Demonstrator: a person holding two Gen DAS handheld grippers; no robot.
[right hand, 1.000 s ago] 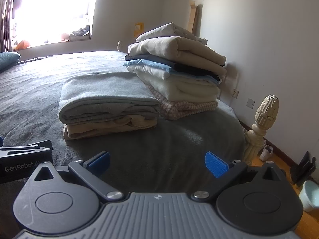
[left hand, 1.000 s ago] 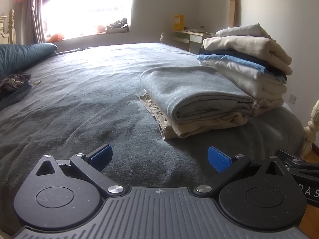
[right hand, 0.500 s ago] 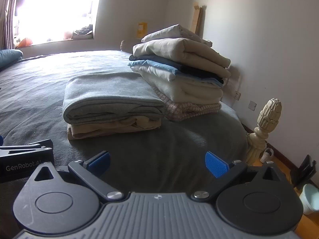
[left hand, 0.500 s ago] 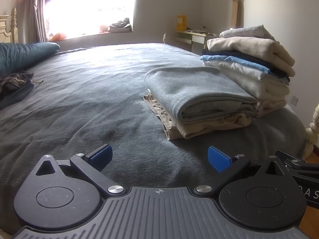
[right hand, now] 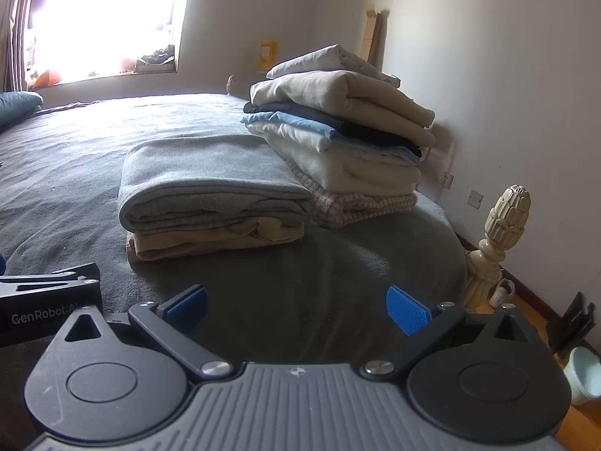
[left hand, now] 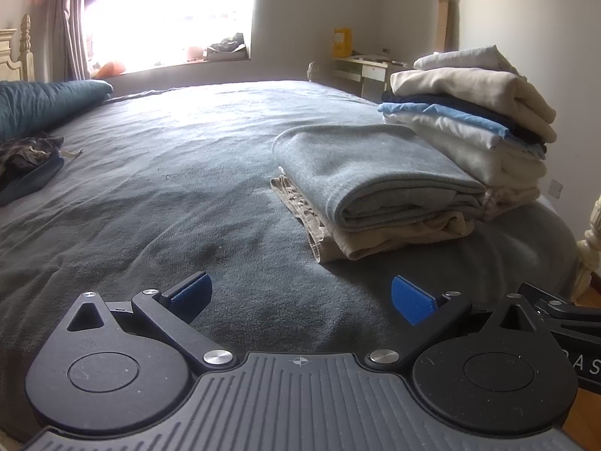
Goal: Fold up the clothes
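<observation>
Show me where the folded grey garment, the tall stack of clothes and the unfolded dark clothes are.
folded grey garment point(left hand: 360, 173), left wrist view, its flat top.
tall stack of clothes point(right hand: 338, 127), right wrist view, its blue layer.
unfolded dark clothes point(left hand: 22, 161), left wrist view, the crumpled middle.

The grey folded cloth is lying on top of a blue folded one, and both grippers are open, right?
Not quite. The grey folded cloth lies on a tan folded one, not a blue one; the right wrist view shows it. Both the left gripper and right gripper are indeed open.
</observation>
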